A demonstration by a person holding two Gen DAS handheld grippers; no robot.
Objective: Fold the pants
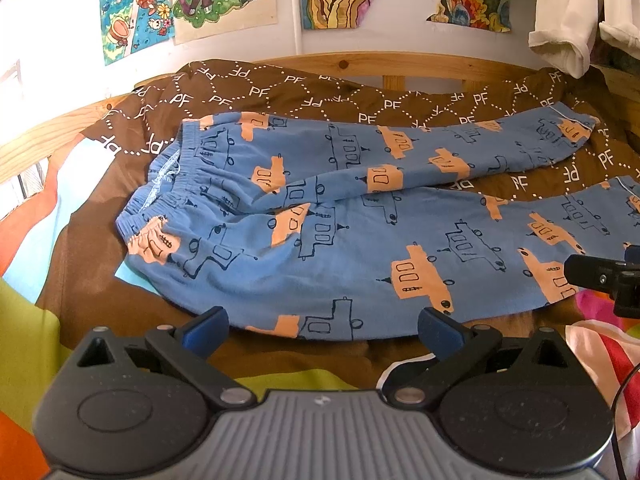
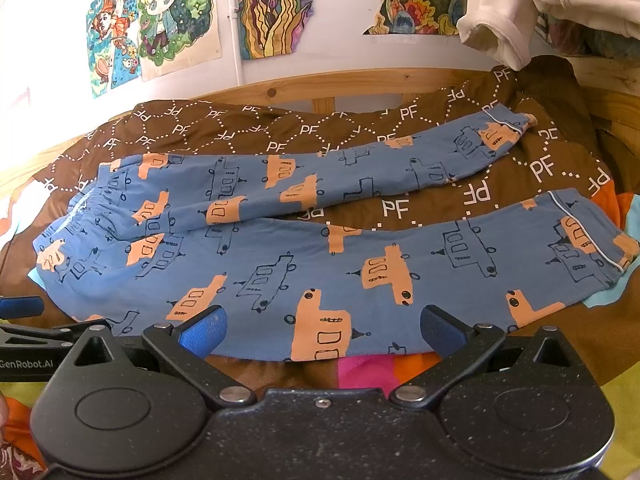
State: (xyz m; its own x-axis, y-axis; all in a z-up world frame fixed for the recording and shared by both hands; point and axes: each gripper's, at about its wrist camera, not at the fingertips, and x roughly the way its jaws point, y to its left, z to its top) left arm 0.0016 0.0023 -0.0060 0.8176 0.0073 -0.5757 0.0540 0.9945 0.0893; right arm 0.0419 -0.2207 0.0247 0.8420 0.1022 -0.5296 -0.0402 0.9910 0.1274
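Blue pants (image 1: 340, 240) (image 2: 320, 256) printed with orange and outlined vehicles lie flat on a brown blanket, waistband (image 1: 160, 196) to the left, both legs stretched rightward and spread apart. My left gripper (image 1: 322, 330) hovers open at the near edge of the front leg, close to the hip. My right gripper (image 2: 322, 330) is open too, at the near edge of the same leg further toward the cuff (image 2: 592, 240). Neither holds cloth. The right gripper's tip (image 1: 600, 276) shows at the right edge of the left wrist view.
The brown blanket (image 1: 320, 92) with white "PF" letters covers the bed. A wooden bed rail (image 1: 400, 62) runs behind it, below a wall with colourful drawings. White clothes (image 2: 500, 12) hang at the upper right. Bright multicoloured bedding (image 2: 372, 368) lies at the near edge.
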